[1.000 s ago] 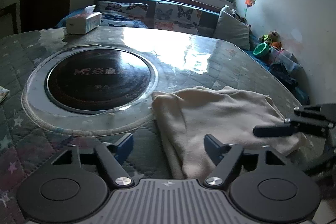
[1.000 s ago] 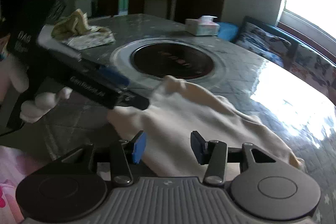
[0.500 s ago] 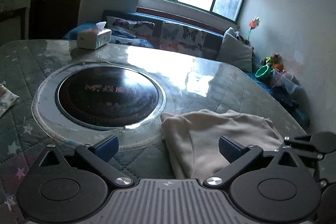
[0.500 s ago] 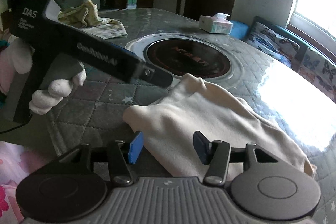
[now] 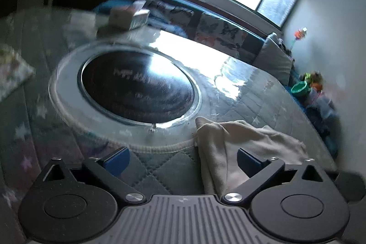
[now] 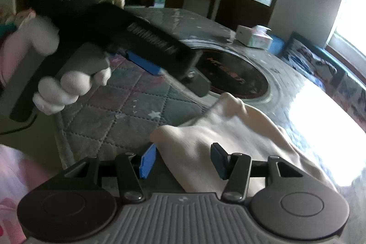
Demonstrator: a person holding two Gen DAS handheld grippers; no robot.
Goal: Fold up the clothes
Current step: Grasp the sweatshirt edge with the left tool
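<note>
lying crumpled on the quilted surface point(image 5: 160, 166): cream garment point(image 5: 242, 141) beside the round black hob point(image 5: 137, 88).
left gripper point(image 5: 181, 158) spread wide, jaws closing, garment edge between them unpinched; right gripper point(image 6: 181, 160) half spread over the cloth, not pinching.

Cream garment point(image 5: 240, 143) on grey-green star-quilted table cover point(image 6: 128, 111); black round hob point(image 5: 137, 86); blue gripper pads point(image 6: 148, 160); white glove point(image 6: 68, 88)
</note>
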